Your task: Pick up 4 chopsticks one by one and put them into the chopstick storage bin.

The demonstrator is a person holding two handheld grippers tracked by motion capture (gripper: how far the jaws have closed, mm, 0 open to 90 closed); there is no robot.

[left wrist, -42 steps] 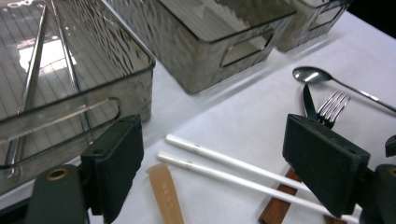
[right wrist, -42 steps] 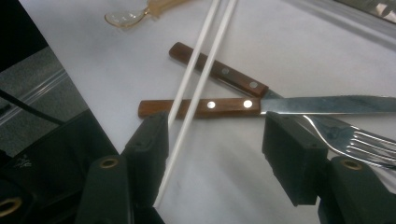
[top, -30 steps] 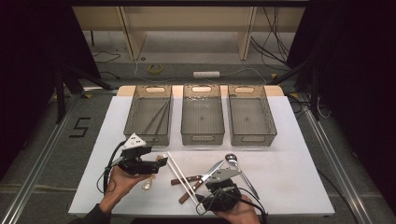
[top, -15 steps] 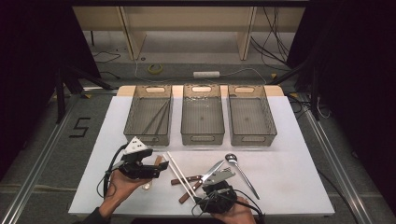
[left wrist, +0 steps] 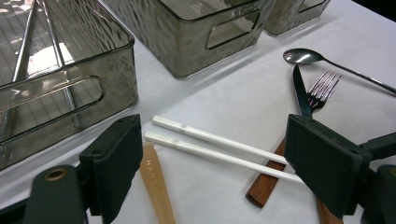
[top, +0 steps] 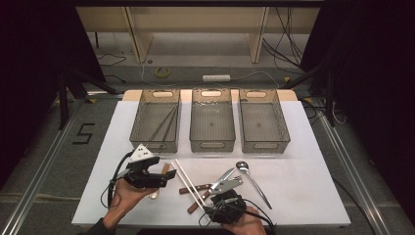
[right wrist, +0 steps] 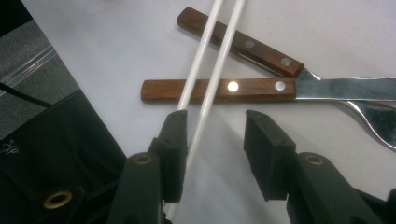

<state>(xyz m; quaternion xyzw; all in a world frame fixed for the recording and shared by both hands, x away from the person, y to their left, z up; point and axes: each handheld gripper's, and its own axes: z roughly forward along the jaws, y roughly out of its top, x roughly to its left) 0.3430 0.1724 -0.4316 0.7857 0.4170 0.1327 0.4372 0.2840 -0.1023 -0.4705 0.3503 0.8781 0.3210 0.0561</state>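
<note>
The step in hand looks like picking the white chopsticks (top: 188,183) out of the mixed cutlery on the table (top: 303,161), probably to sort them into one of the three clear bins (top: 211,128) at twelve o'clock. The pair lies side by side near the front edge, slanting from about ten o'clock down to four o'clock across the wooden handles of a knife (right wrist: 219,90) and a fork (right wrist: 243,44). The right gripper (right wrist: 212,140) has just been closing: its jaws stand roughly half open around the near end of the chopsticks, one stick between them and the other against the left jaw, not yet pinched as far as I can judge. The left gripper (left wrist: 219,154) hovers at nine o'clock of the pair, jaws spread wide, holding nothing. Next, the right jaws should gather both sticks and squeeze before lifting, or one may slip free and roll.
</note>
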